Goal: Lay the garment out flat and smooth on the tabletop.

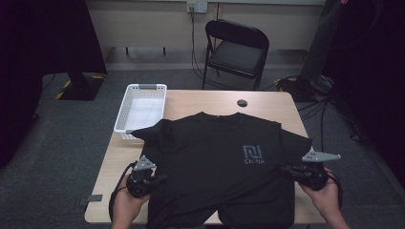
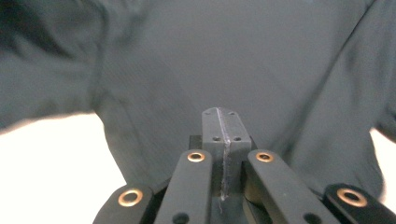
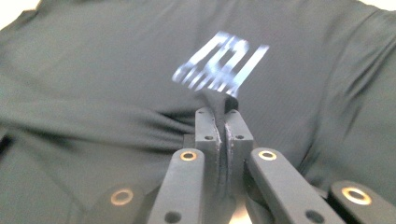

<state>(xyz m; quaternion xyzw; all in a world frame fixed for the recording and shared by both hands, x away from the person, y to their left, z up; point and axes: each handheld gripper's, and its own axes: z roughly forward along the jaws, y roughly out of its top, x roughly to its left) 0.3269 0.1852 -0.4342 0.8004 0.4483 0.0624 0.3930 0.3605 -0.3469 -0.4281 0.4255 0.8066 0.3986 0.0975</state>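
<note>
Our fingers (image 2: pixel 219 128) on the left gripper (image 1: pixel 155 180) are pressed flat together, and whether cloth is caught between them we cannot tell: only a thin seam shows between them in the left gripper view. On the right gripper (image 1: pixel 286 170) our fingers (image 3: pixel 208 126) are clenched on a raised pinch of fabric, which stands up dark at their tips in the right gripper view.

Taking things from the largest down, we see the wooden table (image 1: pixel 200 98) first, with a small round hole (image 1: pixel 242 102) near its far edge. Spread over most of it lies the black T-shirt (image 1: pixel 210 157), front side up, collar toward the far edge, both short sleeves out to the sides and its hem hanging a little over the near edge. A pale printed logo (image 1: pixel 252 154) sits on its chest, nearer our right gripper. Our left gripper meets the shirt at its left side seam below the sleeve; our right one grips the opposite side.

Beyond the table stands a black folding chair (image 1: pixel 236 50).

At the far left corner of the table lies a white perforated plastic basket (image 1: pixel 130 101), partly jutting over the table's edge. We see nothing inside it. The shirt's left sleeve touches its near end.
</note>
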